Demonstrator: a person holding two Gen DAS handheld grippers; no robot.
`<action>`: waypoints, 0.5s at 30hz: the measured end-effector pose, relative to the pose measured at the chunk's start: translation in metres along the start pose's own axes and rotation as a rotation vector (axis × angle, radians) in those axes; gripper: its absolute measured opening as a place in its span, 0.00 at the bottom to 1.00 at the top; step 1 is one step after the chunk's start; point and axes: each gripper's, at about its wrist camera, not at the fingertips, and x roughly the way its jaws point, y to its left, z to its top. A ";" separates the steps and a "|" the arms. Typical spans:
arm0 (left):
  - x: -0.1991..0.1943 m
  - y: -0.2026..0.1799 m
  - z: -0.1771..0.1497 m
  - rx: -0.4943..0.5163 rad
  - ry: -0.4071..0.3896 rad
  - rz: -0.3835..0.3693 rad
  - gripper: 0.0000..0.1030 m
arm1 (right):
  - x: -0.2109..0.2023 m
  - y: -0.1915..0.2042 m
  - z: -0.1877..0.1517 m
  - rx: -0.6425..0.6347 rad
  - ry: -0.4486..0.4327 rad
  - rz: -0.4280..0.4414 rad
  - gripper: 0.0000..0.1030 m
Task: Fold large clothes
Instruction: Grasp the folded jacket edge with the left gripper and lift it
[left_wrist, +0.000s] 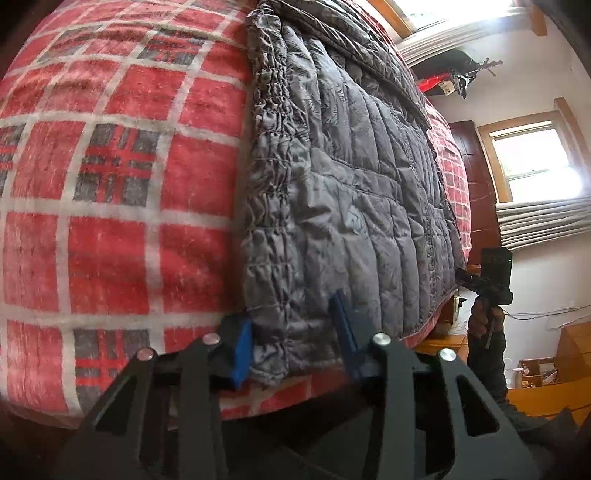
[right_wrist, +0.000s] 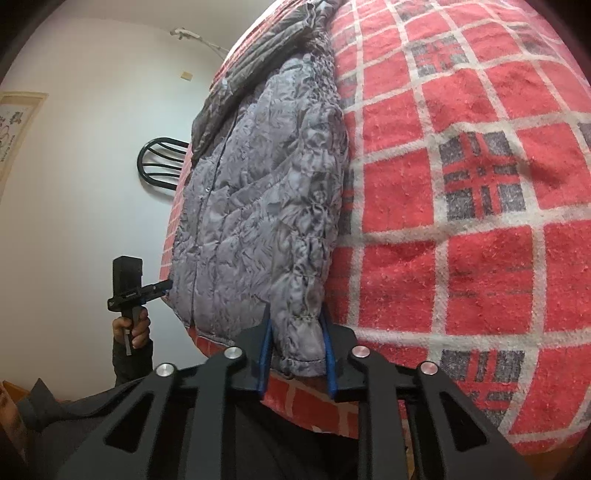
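Note:
A grey quilted puffer jacket (left_wrist: 351, 177) lies spread on a bed under a red plaid blanket (left_wrist: 110, 206). My left gripper (left_wrist: 291, 314) is at the jacket's near bottom corner, and its blue pads (left_wrist: 242, 343) sit against the bunched hem on both sides. In the right wrist view the same jacket (right_wrist: 258, 206) runs away from me. My right gripper (right_wrist: 295, 325) is shut on the jacket's other near corner, with fabric squeezed between its blue pads (right_wrist: 264, 354). Each view also shows the other gripper held in a hand: the right one (left_wrist: 495, 277) and the left one (right_wrist: 129, 288).
The blanket (right_wrist: 461, 221) covers the bed beyond the jacket on both sides. A black chair back (right_wrist: 159, 166) stands by the white wall. Windows with blinds (left_wrist: 532, 162), a dark wooden door (left_wrist: 476, 192) and orange wooden furniture (left_wrist: 554, 391) lie past the bed's edge.

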 end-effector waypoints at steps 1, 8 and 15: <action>0.000 0.001 0.000 -0.004 0.000 -0.007 0.37 | 0.000 0.001 0.001 -0.001 0.000 0.002 0.22; 0.001 0.002 0.001 -0.003 -0.001 -0.073 0.45 | 0.005 0.005 0.003 0.002 0.007 -0.003 0.24; -0.009 0.002 -0.005 -0.020 -0.034 -0.122 0.10 | -0.010 0.028 -0.001 -0.034 -0.068 0.031 0.11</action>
